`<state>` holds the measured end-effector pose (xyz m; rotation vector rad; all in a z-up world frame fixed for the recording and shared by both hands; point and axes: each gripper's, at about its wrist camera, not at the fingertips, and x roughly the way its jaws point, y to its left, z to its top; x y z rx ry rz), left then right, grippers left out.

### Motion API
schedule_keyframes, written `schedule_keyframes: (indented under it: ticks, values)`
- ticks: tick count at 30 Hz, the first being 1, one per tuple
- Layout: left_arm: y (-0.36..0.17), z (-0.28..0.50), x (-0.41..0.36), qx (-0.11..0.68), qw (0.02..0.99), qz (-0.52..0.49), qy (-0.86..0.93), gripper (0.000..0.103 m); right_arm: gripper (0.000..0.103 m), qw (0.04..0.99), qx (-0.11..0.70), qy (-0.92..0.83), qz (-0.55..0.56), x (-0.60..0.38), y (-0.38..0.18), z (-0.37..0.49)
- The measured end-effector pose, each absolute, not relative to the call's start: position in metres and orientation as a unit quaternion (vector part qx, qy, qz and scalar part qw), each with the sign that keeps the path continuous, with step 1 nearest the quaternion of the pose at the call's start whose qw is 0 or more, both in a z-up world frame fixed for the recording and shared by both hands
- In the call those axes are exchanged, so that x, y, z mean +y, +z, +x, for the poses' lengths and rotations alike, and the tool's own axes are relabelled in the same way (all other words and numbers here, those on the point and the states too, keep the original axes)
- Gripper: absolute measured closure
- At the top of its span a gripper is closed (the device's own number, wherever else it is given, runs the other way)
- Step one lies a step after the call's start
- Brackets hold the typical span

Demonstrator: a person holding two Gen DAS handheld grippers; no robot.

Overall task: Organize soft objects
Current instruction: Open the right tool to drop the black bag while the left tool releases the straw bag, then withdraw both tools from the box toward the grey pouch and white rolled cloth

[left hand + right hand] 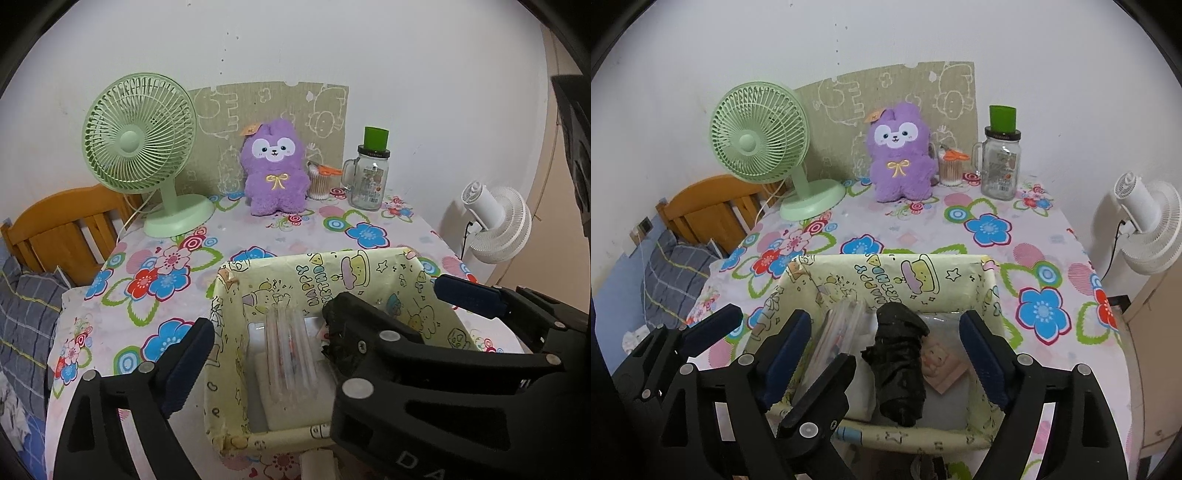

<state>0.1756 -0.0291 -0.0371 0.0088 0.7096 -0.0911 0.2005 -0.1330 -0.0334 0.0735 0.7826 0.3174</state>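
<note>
A: Item one?
B: Black soft bundle (899,363), lying in the yellow box (960,264) at centre, beside clear tubes (842,328).
A: Your fingers?
B: My right gripper (886,350) is spread wide, straddling the bundle, pinching nothing. My left gripper (266,328) is also spread, over the box's 9 o'clock wall.
A: Outward?
B: Purple plush (899,162) at 12 o'clock; glass jar (999,166) at 1.
A: Risk?
B: Likely snagging the tubes, or my two grippers colliding.
</note>
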Motion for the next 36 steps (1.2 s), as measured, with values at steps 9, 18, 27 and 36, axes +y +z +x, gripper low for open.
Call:
schedule_keyframes:
  ticks: [9, 18, 27, 36]
  values:
    - [-0.030, 0.157, -0.030, 0.336, 0.941, 0.004, -0.048, 0.005, 0.015, 0.919, 0.366, 0.147, 0.031, -0.136, -0.024, 0.178]
    - [-0.023, 0.138, -0.032, 0.325, 0.944, 0.005, -0.054, 0.003, 0.013, 0.925, 0.353, 0.139, 0.029, -0.141, -0.016, 0.157]
    - [-0.016, 0.119, -0.040, 0.314, 0.947, 0.009, -0.063, 0.001, 0.009, 0.934, 0.336, 0.120, 0.025, -0.151, -0.008, 0.133]
    - [-0.012, 0.100, -0.048, 0.305, 0.949, 0.014, -0.073, 0.000, 0.008, 0.940, 0.322, 0.112, 0.025, -0.159, -0.003, 0.110]
